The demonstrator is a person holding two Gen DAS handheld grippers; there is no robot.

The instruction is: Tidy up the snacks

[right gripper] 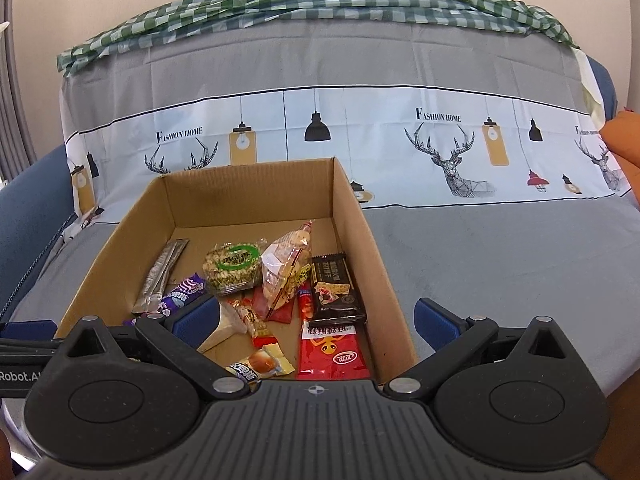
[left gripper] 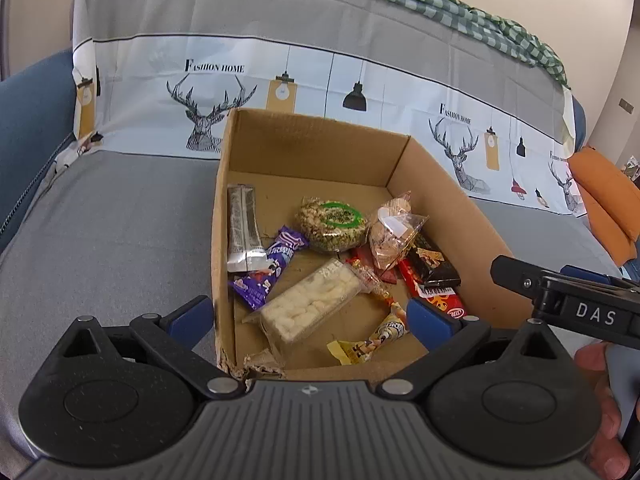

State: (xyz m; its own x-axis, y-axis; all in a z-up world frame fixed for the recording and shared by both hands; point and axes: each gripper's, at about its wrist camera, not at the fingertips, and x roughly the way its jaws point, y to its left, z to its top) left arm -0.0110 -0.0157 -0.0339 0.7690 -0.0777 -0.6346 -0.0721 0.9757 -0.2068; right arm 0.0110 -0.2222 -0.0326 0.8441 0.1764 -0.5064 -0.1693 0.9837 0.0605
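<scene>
the sofa [right gripper: 500, 248], draped in a grey printed cover, is carrying an open cardboard box [left gripper: 436, 184] where the snacks are already lying loose on the floor of the box: a clear bag of crackers [right gripper: 286, 276], a white puffed-rice bar [left gripper: 316, 300], a red packet [right gripper: 332, 354], a purple wrapper [left gripper: 272, 268]. judging by this, the sorting step is under way, and the next move is calling for picking one packet. both tongs are angling down over the near rim; the left tongs [left gripper: 312, 320] are gaping wide and empty, the right tongs [right gripper: 316, 320] likewise, straddling the box's right wall.
</scene>
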